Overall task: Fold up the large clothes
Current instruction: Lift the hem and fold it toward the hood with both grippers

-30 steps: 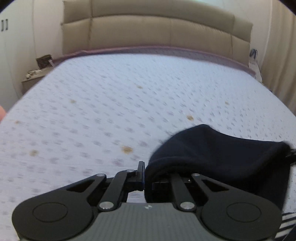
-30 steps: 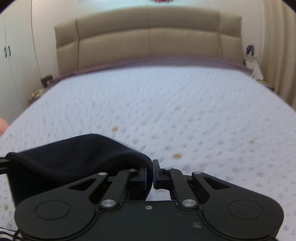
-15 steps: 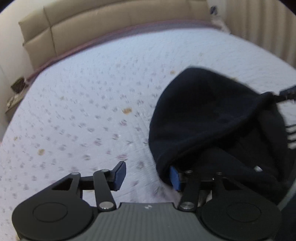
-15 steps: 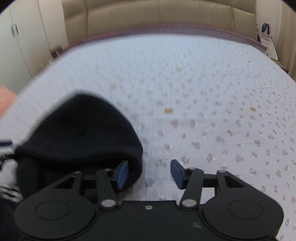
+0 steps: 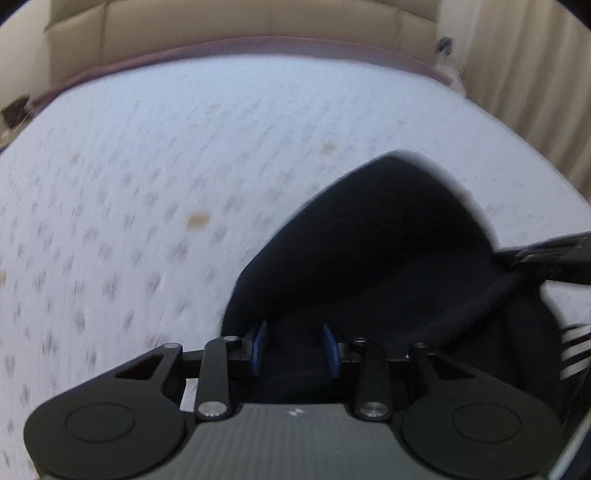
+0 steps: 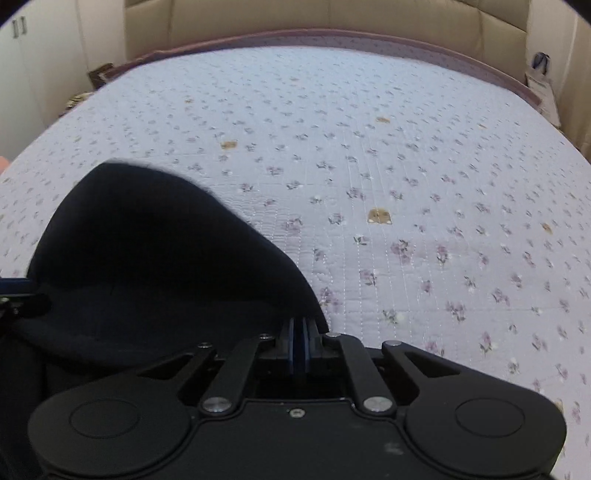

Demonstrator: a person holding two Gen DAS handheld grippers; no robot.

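Note:
A dark navy garment point(image 5: 373, 258) lies bunched on the white flowered bedspread point(image 5: 184, 147). In the left wrist view it fills the lower right. My left gripper point(image 5: 294, 349) is open, its blue pads on either side of a fold of the cloth. In the right wrist view the garment point(image 6: 147, 258) fills the lower left. My right gripper point(image 6: 299, 345) has its blue pads pressed together at the garment's right edge; whether cloth is pinched between them is not visible. The other gripper's tip point(image 5: 546, 258) shows at the right edge of the left wrist view.
The bedspread point(image 6: 406, 184) stretches ahead to a beige padded headboard point(image 6: 332, 22). A nightstand point(image 6: 85, 85) stands at the far left, white cupboards point(image 6: 22, 55) beyond it. Curtains point(image 5: 528, 74) hang at the right. A striped cloth point(image 5: 576, 350) peeks out by the garment.
Both grippers let go of the garment half a second ago. Now the left one has moved right over the cloth with jaws narrower, and the right one has shut at the garment's edge.

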